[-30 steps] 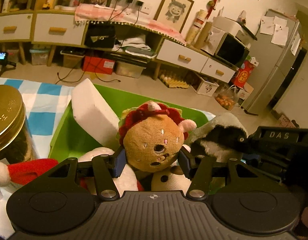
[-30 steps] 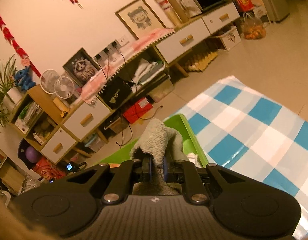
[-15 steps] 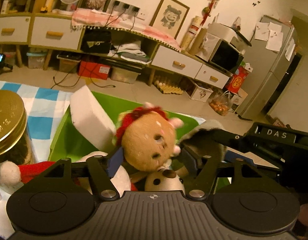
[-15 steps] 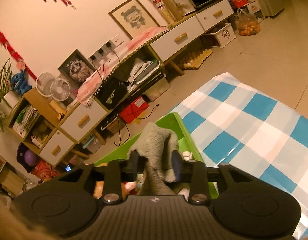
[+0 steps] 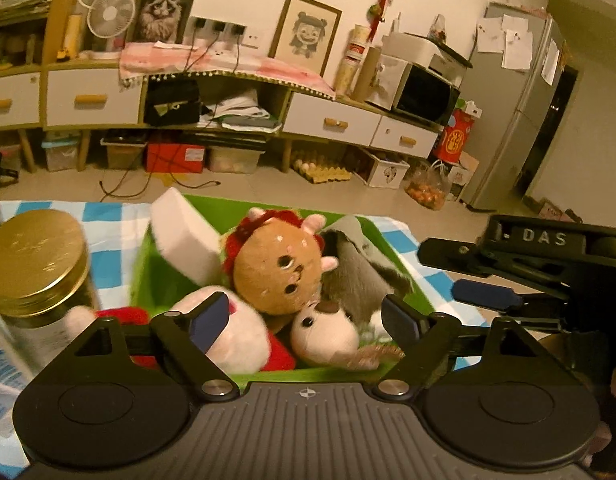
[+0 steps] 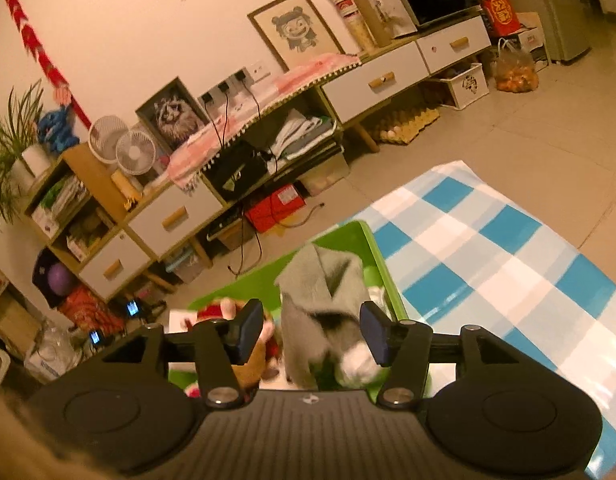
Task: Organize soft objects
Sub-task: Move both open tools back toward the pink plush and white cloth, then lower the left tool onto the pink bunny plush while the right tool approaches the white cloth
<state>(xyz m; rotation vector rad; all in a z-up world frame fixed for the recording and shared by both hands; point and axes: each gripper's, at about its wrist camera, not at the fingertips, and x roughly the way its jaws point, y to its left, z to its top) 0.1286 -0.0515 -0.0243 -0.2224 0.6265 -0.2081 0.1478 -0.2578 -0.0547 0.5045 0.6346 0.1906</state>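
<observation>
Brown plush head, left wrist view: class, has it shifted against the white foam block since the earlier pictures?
Yes. The brown plush head has tipped over toward the white foam block, released as the left gripper jaws opened; it rests in the green bin.

The left gripper (image 5: 305, 316) points forward and somewhat downward, its jaws having just been opening and now spread wide, the blue pads (image 5: 209, 316) touching nothing. The right gripper (image 6: 312, 332) is tilted down likewise, its jaws also just opened, standing apart with the pads (image 6: 249, 330) clear on both sides; in the left wrist view it reaches in from the right edge
</observation>
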